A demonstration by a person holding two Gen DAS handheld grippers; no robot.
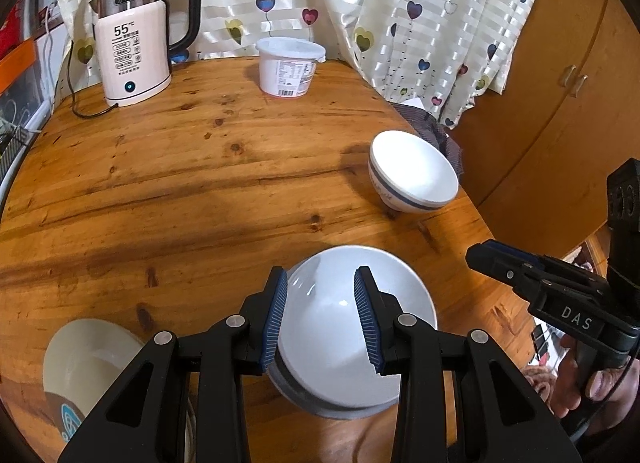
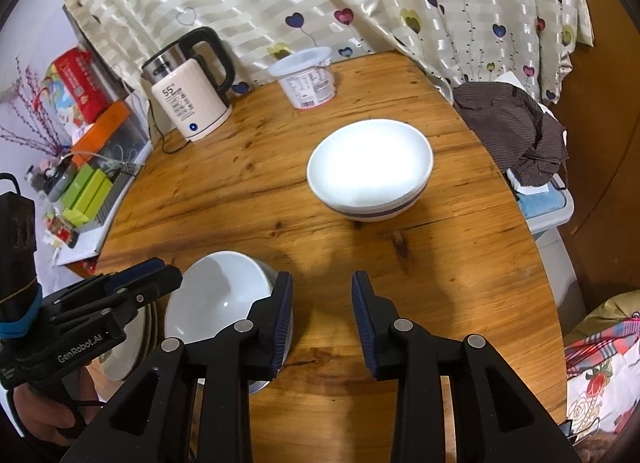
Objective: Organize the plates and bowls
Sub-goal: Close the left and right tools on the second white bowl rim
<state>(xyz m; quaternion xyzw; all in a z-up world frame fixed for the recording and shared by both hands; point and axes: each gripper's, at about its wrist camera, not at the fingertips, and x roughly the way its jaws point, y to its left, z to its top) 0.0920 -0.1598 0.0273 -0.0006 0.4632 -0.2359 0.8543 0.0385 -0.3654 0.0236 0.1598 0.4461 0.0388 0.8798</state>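
A plain white bowl (image 1: 320, 343) (image 2: 216, 299) sits nested in a grey bowl (image 1: 298, 397) near the front edge of the round wooden table (image 1: 180, 183). My left gripper (image 1: 322, 303) (image 2: 168, 273) hangs over this bowl with its jaws apart; its pads press on nothing. My right gripper (image 2: 322, 315) (image 1: 480, 257) stands open just right of the bowl, with bare table between its pads and its left finger (image 2: 282, 319) by the rim. A second white bowl with a blue band (image 1: 412, 175) (image 2: 368, 167) stands farther back on the right. A cream bowl (image 1: 88, 363) lies at the front left.
An electric kettle (image 1: 132, 47) (image 2: 188, 95) and a lidded white tub (image 1: 288, 67) (image 2: 308, 79) stand at the back by the curtain. A brown cloth (image 2: 516, 131) lies on a box beside the table's right edge. Cluttered shelves (image 2: 92, 167) sit left of the table.
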